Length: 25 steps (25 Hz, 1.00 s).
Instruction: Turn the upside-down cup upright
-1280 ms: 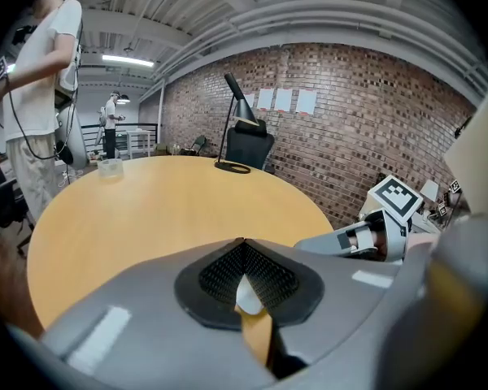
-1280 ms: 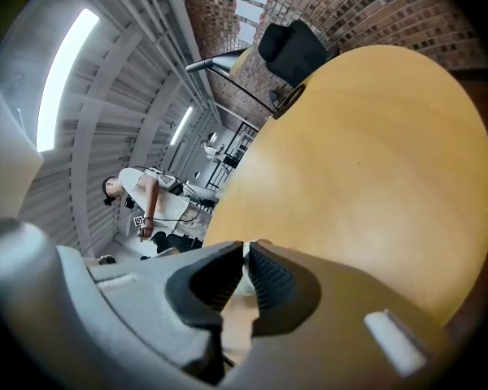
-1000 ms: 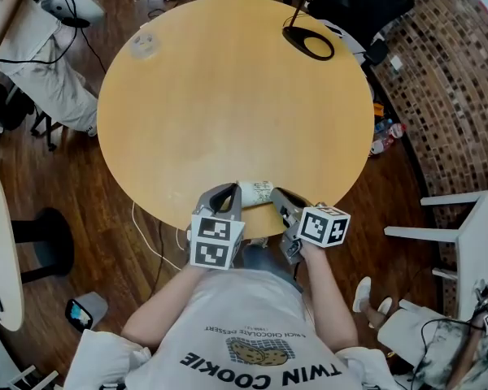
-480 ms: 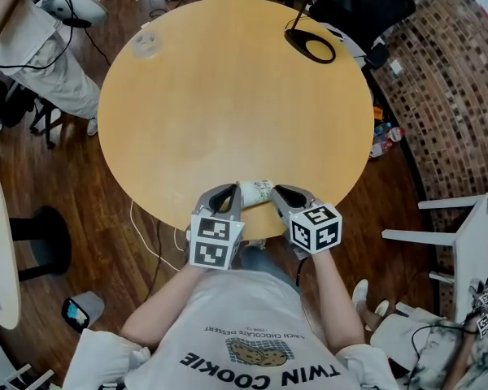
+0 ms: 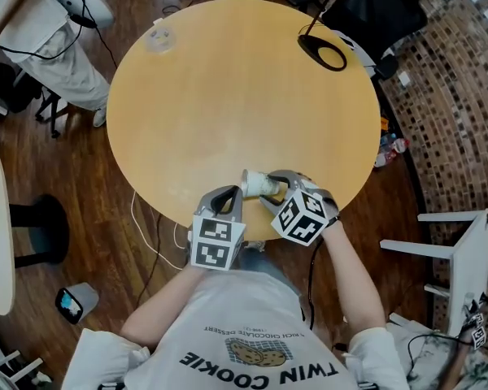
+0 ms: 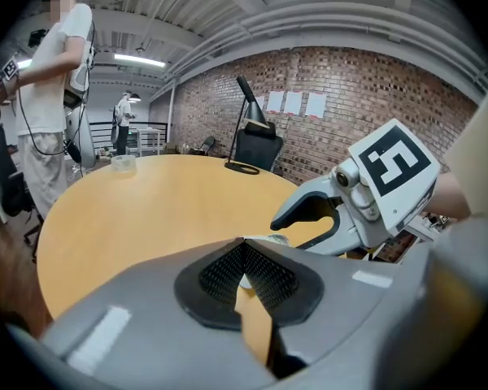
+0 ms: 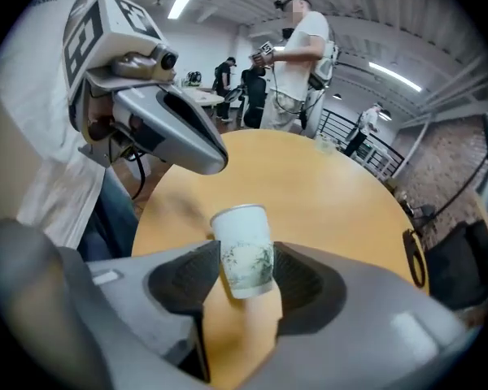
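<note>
A round wooden table (image 5: 228, 96) filled most of the head view, with brick paving to its right and dark floorboards to its left. A bystander in pale clothes (image 5: 49, 51) stood off the table's far left edge. The operator, in a white printed T-shirt (image 5: 252, 331), leaned over the near rim with a tool in each hand. The left gripper (image 5: 228, 200) hovered at that rim, its jaws drawn together at the tips with nothing between them. Only bare wood showed through the gap behind the pads. Just beside it, the right gripper (image 5: 275, 192) pointed steeply down with its jaws opening. The pads sat close on either side of the paper cup (image 7: 244, 246) but no longer squeezed it. The white cup, printed with a faint green pattern, was near the table's near edge with its wider end uppermost and leaning slightly in the right gripper view. Whether its base rested on the wood could not be told. Well apart, at the far side, lay a black looped object (image 5: 329, 55) on the right and a small clear container (image 5: 157, 39) on the left.
</note>
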Each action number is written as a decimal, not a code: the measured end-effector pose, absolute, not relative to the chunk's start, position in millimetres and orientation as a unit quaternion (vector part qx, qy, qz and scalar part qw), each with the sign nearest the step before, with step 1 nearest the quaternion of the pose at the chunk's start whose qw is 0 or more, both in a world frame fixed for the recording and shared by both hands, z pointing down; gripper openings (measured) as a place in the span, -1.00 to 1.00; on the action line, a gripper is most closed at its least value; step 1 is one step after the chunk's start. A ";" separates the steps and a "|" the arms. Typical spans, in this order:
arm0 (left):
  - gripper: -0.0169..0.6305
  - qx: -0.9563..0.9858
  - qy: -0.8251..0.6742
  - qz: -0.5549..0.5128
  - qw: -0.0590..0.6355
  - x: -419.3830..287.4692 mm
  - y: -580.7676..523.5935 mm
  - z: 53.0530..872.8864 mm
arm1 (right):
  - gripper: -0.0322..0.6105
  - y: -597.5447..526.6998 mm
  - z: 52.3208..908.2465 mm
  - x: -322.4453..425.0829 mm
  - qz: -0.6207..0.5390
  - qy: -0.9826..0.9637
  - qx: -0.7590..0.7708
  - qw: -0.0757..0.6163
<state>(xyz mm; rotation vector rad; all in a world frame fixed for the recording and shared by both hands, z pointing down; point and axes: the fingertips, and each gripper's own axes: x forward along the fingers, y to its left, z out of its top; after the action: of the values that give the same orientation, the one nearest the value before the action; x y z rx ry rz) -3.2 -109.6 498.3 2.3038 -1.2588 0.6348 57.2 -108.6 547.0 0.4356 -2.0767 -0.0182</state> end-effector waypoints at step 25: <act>-0.94 0.811 -0.490 0.222 0.229 -34.7 -97.6 498.4 | -0.03 -142.3 591.1 19.3 -0.068 -0.812 0.121 0.568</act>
<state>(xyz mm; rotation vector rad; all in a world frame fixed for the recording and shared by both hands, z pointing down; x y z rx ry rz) -34.7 -97.6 498.4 2.2334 -1.3498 0.6118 19.3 -142.3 591.1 0.2832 -1.9070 -0.1600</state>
